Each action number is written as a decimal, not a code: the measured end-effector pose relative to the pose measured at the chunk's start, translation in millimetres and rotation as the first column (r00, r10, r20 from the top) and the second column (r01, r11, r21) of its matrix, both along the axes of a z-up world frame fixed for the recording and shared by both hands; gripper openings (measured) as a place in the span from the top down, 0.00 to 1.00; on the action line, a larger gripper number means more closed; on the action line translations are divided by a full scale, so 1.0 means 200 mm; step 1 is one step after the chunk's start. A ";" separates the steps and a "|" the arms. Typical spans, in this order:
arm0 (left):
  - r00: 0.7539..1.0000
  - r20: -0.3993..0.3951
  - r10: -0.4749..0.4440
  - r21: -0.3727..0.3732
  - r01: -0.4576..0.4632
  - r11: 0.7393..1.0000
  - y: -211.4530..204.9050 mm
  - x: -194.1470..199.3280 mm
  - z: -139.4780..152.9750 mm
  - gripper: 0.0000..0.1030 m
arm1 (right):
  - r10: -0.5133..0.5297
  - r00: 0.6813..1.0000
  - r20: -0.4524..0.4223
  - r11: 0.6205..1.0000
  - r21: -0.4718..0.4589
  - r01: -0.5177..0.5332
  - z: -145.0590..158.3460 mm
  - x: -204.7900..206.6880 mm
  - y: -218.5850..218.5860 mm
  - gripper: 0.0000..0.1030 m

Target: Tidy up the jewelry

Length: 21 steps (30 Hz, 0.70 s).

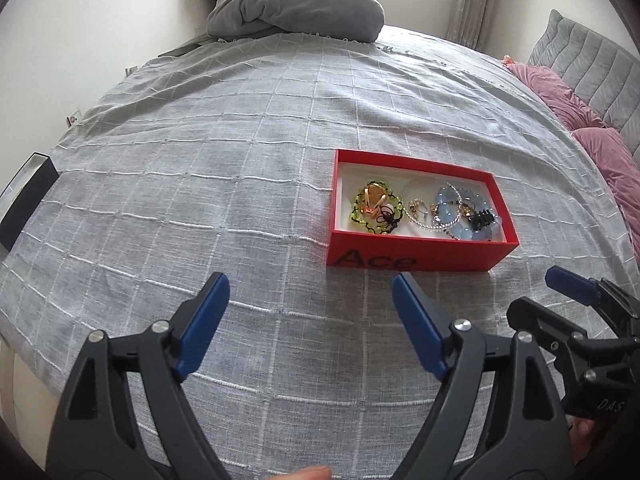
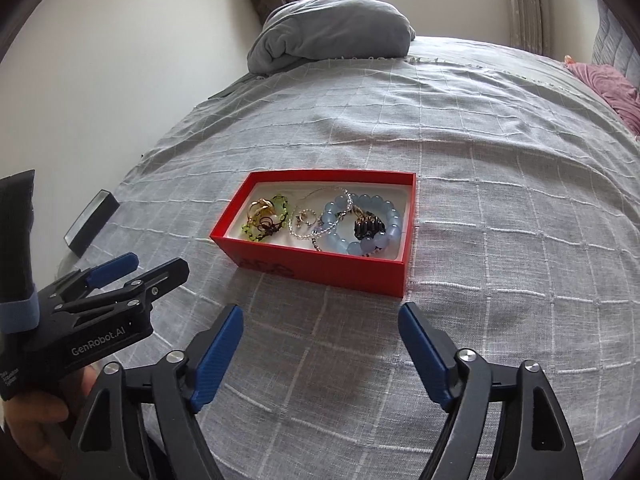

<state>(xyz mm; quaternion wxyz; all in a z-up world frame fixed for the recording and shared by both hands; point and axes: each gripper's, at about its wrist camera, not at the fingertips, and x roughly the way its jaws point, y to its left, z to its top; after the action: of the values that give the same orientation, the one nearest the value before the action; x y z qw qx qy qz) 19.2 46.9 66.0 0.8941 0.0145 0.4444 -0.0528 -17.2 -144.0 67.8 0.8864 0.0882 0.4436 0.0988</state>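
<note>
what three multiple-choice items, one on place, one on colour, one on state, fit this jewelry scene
1. Where is the jewelry?
A. inside the red box
B. scattered on the bedspread
C. on the pillow

2. What colour is the big-bead bracelet?
A. pink
B. pale blue
C. black

3. How is the right tool?
A. shut on a ring
B. shut on nothing
C. open, holding nothing

Answers:
1 A: every piece lies within the box walls, none on the bedspread.
2 B: its large round beads are pale blue.
3 C: its blue fingers stand wide apart above bare cloth, short of the box.
</note>
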 end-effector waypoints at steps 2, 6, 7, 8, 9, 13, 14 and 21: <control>1.000 -0.001 -0.003 0.000 0.003 1.000 -0.01 -0.01 0.00 0.11 | -0.006 1.000 0.000 1.000 -0.001 0.006 0.00 0.00 0.00 0.11; 1.000 -0.001 -0.005 0.003 0.005 1.000 -0.02 -0.02 0.00 0.09 | -0.042 0.999 -0.014 0.999 -0.012 0.042 -0.01 0.01 -0.03 0.00; 1.000 -0.003 -0.006 0.003 0.006 1.000 -0.02 -0.02 0.00 0.09 | -0.052 0.999 -0.011 0.999 -0.009 0.052 -0.01 0.01 -0.04 0.00; 1.000 -0.005 -0.007 0.001 0.007 1.000 -0.02 -0.02 0.00 0.09 | -0.059 0.998 -0.010 0.998 -0.006 0.059 -0.01 0.01 -0.05 0.00; 1.000 -0.008 -0.009 -0.001 0.009 1.000 -0.02 -0.02 0.00 0.09 | -0.061 0.998 -0.010 0.998 -0.005 0.061 -0.01 0.01 -0.05 0.00; 1.000 -0.011 -0.008 0.000 0.008 1.000 -0.03 -0.03 0.00 0.09 | -0.059 0.998 -0.001 0.998 -0.004 0.059 0.00 0.00 -0.04 0.00; 1.000 -0.012 -0.008 -0.001 0.008 1.000 -0.03 -0.03 0.00 0.09 | -0.060 0.998 0.001 0.998 -0.010 0.060 0.00 0.00 -0.04 0.00; 1.000 -0.015 -0.009 -0.001 0.009 1.000 -0.03 -0.02 -0.01 0.09 | -0.050 0.998 -0.023 0.998 -0.026 0.050 -0.02 0.01 -0.03 0.00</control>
<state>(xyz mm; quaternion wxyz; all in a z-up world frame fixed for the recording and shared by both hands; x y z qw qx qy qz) 14.3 40.6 64.8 0.8906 0.0155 0.4508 -0.0573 -14.9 -149.1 64.2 0.8844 0.0891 0.4528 0.0699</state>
